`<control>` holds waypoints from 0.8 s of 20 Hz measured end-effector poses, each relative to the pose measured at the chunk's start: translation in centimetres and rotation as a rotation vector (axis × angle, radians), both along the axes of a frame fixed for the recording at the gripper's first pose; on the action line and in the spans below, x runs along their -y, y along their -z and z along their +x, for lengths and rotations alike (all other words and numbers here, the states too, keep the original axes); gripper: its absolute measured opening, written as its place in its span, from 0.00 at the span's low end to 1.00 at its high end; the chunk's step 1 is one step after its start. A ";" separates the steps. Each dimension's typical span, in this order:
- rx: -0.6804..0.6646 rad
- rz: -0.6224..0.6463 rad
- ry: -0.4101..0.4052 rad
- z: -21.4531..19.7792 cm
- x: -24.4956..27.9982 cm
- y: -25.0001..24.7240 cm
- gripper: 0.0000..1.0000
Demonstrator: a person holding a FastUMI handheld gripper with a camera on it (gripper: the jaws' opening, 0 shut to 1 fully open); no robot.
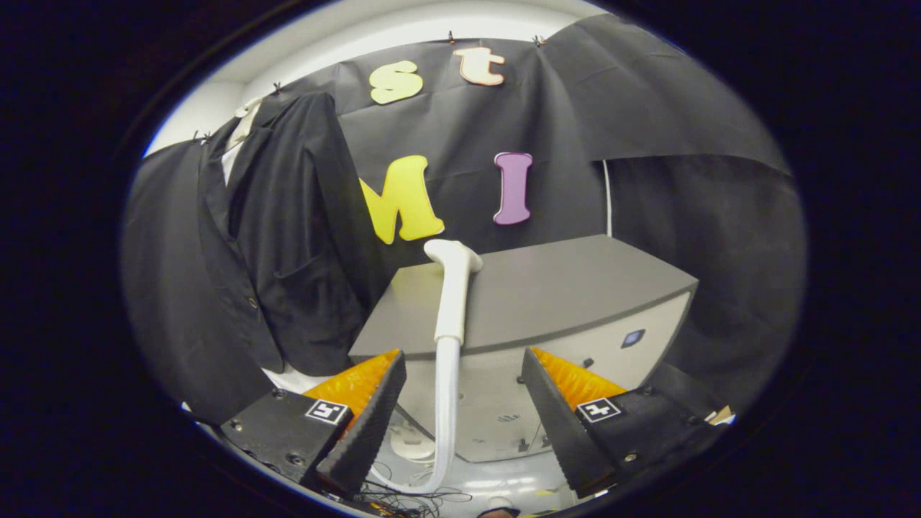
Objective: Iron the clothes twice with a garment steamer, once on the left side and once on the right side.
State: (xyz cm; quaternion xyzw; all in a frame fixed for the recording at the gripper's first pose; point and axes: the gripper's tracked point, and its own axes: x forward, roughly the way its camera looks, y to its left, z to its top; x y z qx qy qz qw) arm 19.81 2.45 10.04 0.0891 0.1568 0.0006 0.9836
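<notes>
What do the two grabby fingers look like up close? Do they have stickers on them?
The gripper has two wedge-shaped fingers with ridged inner faces, standing open on either side of the steamer. Each sits on a blocky base with screws, and each base carries a small square black-and-white marker, like a sticker.

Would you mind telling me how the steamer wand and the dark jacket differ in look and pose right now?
The steamer wand is white, slim and rigid; the dark jacket is black, broad and soft. The wand lies on the grey cabinet, its hose trailing down the front, while the jacket hangs against the booth wall beside the cabinet. Both are untouched: the hand-held gripper is open, short of the wand.
</notes>
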 end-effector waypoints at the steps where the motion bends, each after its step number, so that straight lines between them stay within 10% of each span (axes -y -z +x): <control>1: -0.016 0.004 -0.009 1.2 0.2 -0.1 1.00; 16: -0.329 -0.010 -0.048 12.3 0.1 2.9 0.90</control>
